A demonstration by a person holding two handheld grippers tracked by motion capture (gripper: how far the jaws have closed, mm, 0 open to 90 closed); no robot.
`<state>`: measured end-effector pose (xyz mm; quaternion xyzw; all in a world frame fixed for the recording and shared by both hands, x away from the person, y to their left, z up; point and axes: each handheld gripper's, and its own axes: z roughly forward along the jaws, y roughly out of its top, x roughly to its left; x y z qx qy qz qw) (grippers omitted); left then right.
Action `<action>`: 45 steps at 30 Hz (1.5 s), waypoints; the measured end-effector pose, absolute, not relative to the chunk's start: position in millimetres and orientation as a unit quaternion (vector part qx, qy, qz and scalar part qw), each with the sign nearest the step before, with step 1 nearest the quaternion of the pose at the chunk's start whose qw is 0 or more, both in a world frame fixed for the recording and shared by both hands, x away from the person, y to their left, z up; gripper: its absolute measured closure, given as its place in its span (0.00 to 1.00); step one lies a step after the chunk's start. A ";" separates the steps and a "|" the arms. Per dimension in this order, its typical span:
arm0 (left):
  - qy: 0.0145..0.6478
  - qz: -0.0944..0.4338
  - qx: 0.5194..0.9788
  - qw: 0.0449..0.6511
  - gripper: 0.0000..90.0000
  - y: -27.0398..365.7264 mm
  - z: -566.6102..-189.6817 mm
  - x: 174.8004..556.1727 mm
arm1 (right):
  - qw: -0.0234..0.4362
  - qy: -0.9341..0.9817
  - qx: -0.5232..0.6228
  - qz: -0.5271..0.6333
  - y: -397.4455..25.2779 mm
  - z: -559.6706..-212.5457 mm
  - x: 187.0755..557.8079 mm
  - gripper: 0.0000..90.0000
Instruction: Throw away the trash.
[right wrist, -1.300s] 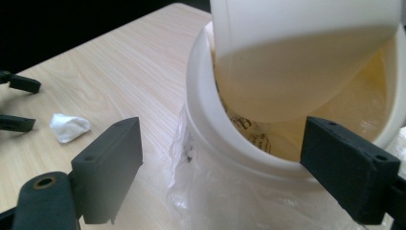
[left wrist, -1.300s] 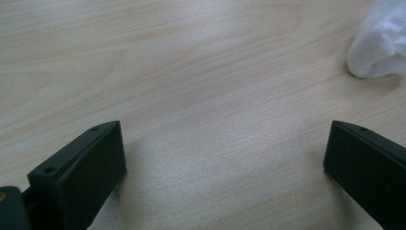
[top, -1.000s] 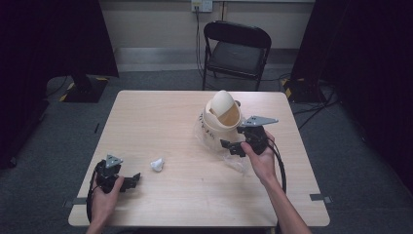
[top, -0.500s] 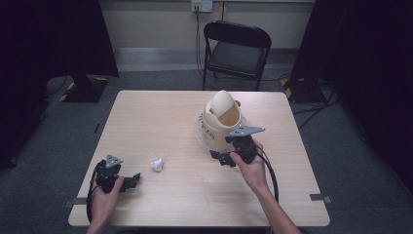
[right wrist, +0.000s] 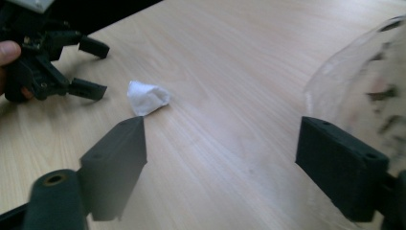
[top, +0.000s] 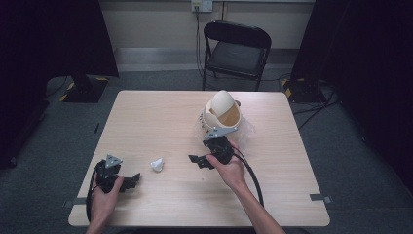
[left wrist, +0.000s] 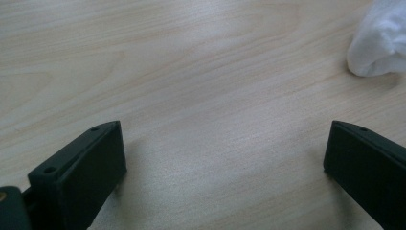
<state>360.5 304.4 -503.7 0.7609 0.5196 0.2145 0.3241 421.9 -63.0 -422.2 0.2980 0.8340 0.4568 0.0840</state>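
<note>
- Step in hand, as judged: approach to the white wad (top: 157,165); the right gripper (top: 198,160) points across the table (top: 146,117) toward it, jaws spread wide and empty
- Left gripper (top: 132,180): low near the table's front edge, jaws likewise wide apart with nothing between them; the wad lies just beyond its right jaw in the left gripper view (left wrist: 380,40)
- Position of the wad: on bare wood between the two grippers, apart from both, nearer the front of the table
- Appearance of the wad: small, white, crumpled, soft-looking like tissue or cloth (right wrist: 147,97)
- Next move, as judged: bring one gripper's jaws astride the wad, lower to the wood, then close gently
- Behind the right gripper: a cream domed container (top: 221,114) resting on clear plastic wrap (top: 246,130)
</note>
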 end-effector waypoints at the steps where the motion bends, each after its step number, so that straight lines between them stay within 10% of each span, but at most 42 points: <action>1: 0.520 0.215 0.761 0.324 0.00 304.4 -503.7 360.5 | 0.081 0.836 0.293 0.457 -58.7 -423.9 421.7 0.26; 38: 0.520 0.214 0.761 0.324 0.00 304.4 -503.7 360.6 | 0.024 0.877 0.233 0.420 55.0 -479.6 436.7 0.32; 45: 0.520 0.215 0.761 0.324 0.00 304.4 -503.7 360.5 | 0.008 0.880 0.226 0.418 67.3 -490.4 441.8 0.47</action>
